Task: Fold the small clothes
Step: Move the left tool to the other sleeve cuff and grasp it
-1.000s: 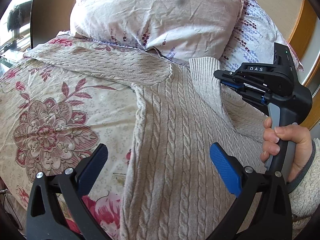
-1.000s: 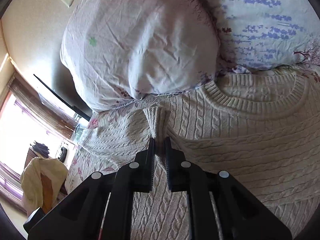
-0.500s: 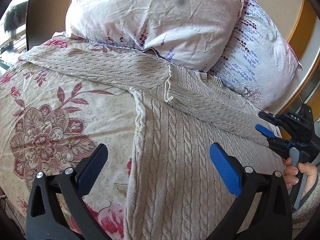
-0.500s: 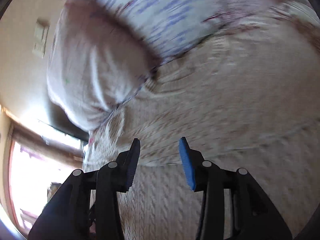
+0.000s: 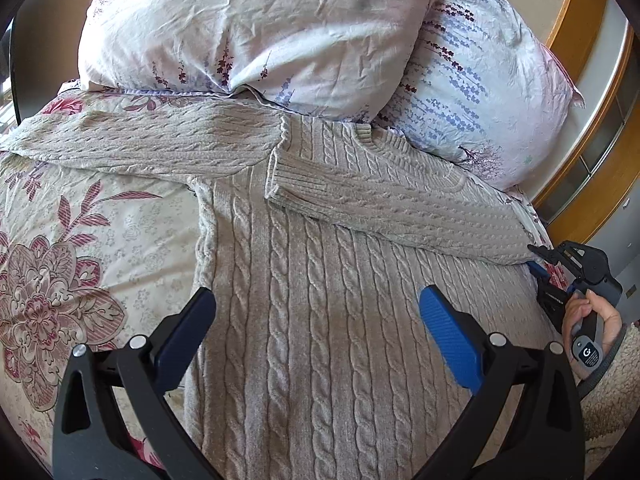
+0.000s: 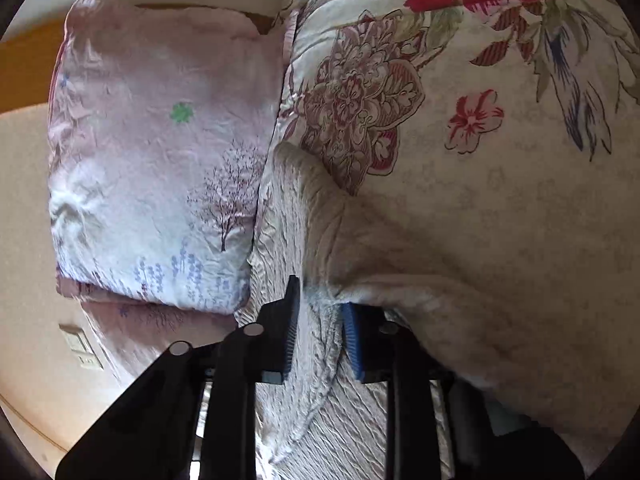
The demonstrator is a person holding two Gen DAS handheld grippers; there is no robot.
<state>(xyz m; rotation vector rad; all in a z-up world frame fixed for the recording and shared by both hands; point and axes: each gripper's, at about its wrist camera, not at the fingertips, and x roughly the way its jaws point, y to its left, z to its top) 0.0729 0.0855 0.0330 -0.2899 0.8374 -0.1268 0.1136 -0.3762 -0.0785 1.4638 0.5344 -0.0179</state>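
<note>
A beige cable-knit sweater [image 5: 320, 320] lay flat on the bed, spread over a floral bedspread [image 5: 80, 260] with its neckline up against two pillows: a pale pink pillow [image 5: 256, 28] resting partly on a lavender-print pillow [image 5: 480, 92]. One sleeve [image 5: 132, 144] stretched straight out to the left across the bedspread, while the other sleeve [image 5: 392, 204] lay folded diagonally across the chest, its ribbed cuff [image 5: 296, 180] resting near the middle of the sweater just below the collar. The left gripper [image 5: 316, 328] hovered above the lower body of the sweater with its blue-padded fingers [image 5: 448, 340] spread wide and nothing between them; the knit ran underneath the gap, apart from both pads. At the right edge of that view the right gripper [image 5: 538, 266] sat by the sweater's side, at the shoulder end of the folded sleeve, held in a hand [image 5: 592, 316] wearing a fleecy cuff. Its own camera showed the right gripper [image 6: 320, 328] with its fingers partly apart, a raised ridge of the sweater's edge [image 6: 316, 344] standing between them (whether the pads actually pressed the knit could not be told from the blurred close view). Beyond it lay the bedspread [image 6: 500, 160] and the pink pillow [image 6: 160, 160], with a wall socket [image 6: 80, 344] low at the left.
</note>
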